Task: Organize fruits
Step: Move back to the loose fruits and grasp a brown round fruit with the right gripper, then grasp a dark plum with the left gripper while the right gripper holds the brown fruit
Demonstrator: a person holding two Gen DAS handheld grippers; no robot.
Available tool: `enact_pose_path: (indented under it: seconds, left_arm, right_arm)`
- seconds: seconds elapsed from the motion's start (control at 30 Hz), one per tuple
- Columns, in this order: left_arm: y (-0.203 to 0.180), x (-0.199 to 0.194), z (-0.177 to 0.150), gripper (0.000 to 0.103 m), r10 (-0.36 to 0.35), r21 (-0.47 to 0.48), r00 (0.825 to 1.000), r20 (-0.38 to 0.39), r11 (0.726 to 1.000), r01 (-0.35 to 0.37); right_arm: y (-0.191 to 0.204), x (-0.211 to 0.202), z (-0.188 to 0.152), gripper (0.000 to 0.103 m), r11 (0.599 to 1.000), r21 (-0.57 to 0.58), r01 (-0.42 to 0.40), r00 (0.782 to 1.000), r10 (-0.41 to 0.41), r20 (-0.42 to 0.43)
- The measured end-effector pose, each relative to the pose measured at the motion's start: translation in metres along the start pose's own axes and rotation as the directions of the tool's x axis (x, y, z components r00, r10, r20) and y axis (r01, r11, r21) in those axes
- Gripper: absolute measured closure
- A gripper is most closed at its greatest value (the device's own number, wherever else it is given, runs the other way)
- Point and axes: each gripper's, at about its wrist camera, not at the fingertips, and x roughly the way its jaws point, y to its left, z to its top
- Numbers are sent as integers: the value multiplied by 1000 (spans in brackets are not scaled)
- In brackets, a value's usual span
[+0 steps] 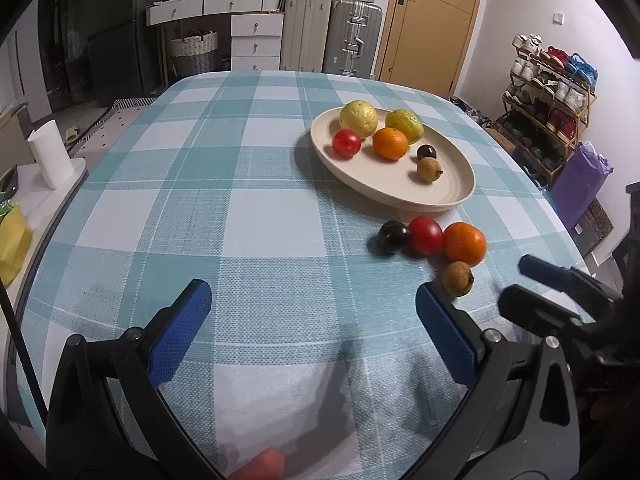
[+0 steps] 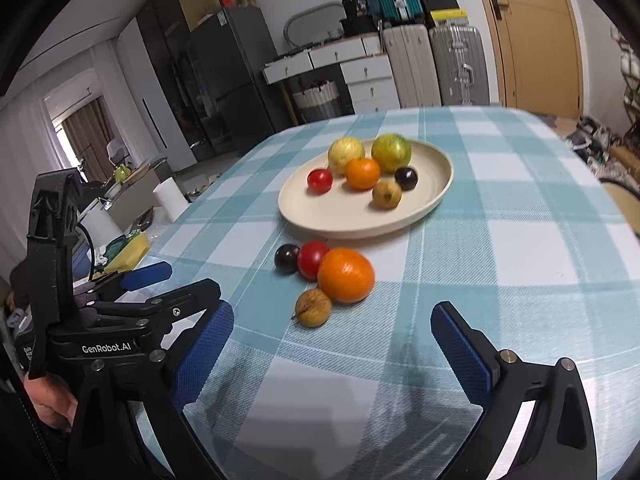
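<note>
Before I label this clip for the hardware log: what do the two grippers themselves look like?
Both are black plastic frames with silver screws and textured blue finger pads. The left gripper, seen from the right wrist camera, carries white "GenRobot.AI" lettering and a thin black cable. The right gripper matches in colour and shape. Bare fingers show behind; no sleeves visible.

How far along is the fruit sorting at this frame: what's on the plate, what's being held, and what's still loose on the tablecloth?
Done: six fruits sit on the cream plate, including an orange and a red tomato. In hand: nothing; the left gripper and right gripper both have open, empty jaws. Left: four fruits on the tablecloth: a dark plum, a second tomato, a larger orange and a brown fruit.
</note>
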Motion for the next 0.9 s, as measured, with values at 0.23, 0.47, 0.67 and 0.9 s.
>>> enact_pose_path:
  seconds: [0.23, 0.47, 0.67, 0.9]
  left_arm:
    - [5, 1, 1, 1, -1, -1, 1000, 3, 1000, 1]
    - [5, 1, 1, 1, 7, 2, 1000, -4, 1000, -7]
    - [3, 2, 2, 1, 19, 8, 1000, -8, 1000, -18]
    - [2, 2, 5, 1, -1, -3, 1000, -12, 1000, 1]
  right_arm:
    - [6, 23, 0, 23, 999, 26, -31, 995, 33, -91]
    - [11, 39, 3, 44, 999, 40, -19, 992, 24, -127]
    - [12, 46, 3, 78, 998, 38, -48, 988, 53, -144]
    - [8, 37, 2, 79, 997, 41, -65, 992, 70, -108]
